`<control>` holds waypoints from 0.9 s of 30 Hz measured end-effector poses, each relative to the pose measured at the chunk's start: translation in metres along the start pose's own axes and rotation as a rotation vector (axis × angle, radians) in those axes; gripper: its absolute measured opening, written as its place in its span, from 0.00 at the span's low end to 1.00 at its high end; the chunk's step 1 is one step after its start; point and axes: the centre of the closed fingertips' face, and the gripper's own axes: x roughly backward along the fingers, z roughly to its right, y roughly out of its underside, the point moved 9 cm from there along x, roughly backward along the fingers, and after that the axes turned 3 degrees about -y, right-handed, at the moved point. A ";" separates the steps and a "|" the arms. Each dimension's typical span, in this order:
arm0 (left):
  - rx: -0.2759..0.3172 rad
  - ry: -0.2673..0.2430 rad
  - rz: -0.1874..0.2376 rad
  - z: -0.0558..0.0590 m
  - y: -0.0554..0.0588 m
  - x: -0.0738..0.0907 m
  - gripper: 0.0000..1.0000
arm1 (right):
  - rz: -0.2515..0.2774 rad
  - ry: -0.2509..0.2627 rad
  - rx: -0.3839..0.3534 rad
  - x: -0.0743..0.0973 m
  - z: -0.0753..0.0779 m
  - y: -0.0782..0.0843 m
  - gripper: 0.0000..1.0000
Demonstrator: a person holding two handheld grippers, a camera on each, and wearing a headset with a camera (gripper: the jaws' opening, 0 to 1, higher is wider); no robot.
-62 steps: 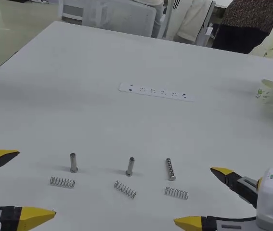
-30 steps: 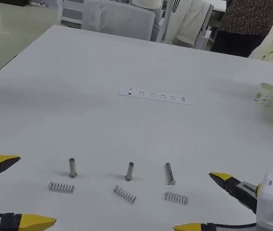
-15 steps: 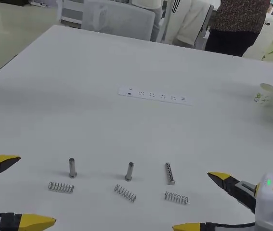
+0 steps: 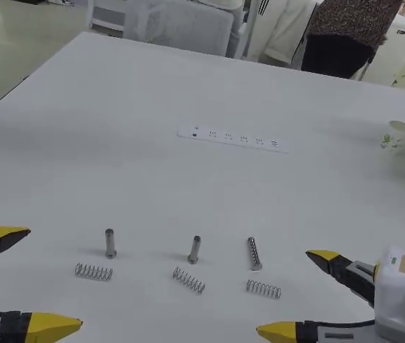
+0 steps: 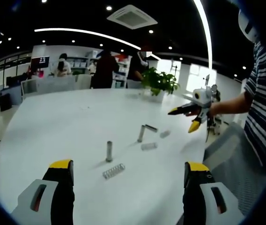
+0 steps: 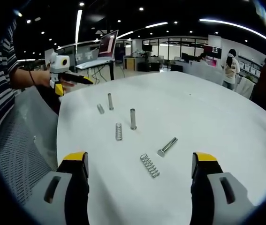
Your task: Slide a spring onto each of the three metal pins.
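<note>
Both grippers sit low at the near edge of the desk (image 4: 188, 186). Fingers spread wide on the left gripper (image 5: 129, 165) and the right gripper (image 6: 140, 155), nothing held.

Three pins in a row ahead. Left pin (image 4: 110, 243) and middle pin (image 4: 195, 249) stand upright on their heads. Right pin (image 6: 167, 146) looks to lie on its side in the right gripper view. One spring lies loose on the desk just in front of each: left spring (image 4: 93, 271), middle spring (image 4: 188, 280), right spring (image 4: 263, 288). None is on a pin yet.

Risks, judged:
- Springs are thin and round, so they are likely to roll or pop out of the fingers if pinched off-centre, and a hard squeeze may bend the coils.
- The upright pins stand on small bases. A brush from a finger, or a spring pushed on at an angle, could tip them.
- The lying pin probably needs holding with the other gripper, else it slides away as the spring goes on.

Containers: a cup (image 4: 398, 133) at the far right of the desk, well apart from the work, contents can't be told. Pins and springs sit in no tray or bin. Power strip (image 4: 232, 137) mid-desk, out of the way
</note>
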 end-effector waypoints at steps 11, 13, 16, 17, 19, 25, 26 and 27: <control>0.004 0.001 0.004 0.000 -0.001 0.000 0.95 | 0.009 0.015 0.005 -0.011 0.015 -0.018 0.84; 0.003 -0.001 0.000 0.000 0.000 0.000 0.95 | 0.003 0.023 0.001 -0.014 0.019 -0.021 0.82; 0.007 -0.002 -0.001 0.000 0.001 0.001 0.95 | -0.030 0.036 0.024 -0.019 0.025 -0.023 0.78; 0.007 -0.002 -0.001 0.000 0.001 0.001 0.95 | -0.034 0.036 0.023 -0.020 0.026 -0.024 0.77; 0.007 -0.001 -0.004 0.000 0.001 0.001 0.95 | -0.040 0.027 0.014 -0.024 0.028 -0.026 0.75; 0.011 -0.001 -0.004 0.000 0.002 0.001 0.95 | -0.064 0.022 -0.017 -0.035 0.036 -0.033 0.65; 0.011 -0.002 -0.004 0.000 0.002 0.001 0.95 | -0.066 0.022 -0.019 -0.036 0.036 -0.033 0.63; 0.011 -0.002 -0.004 0.000 0.002 0.001 0.95 | -0.069 0.022 -0.029 -0.038 0.037 -0.034 0.62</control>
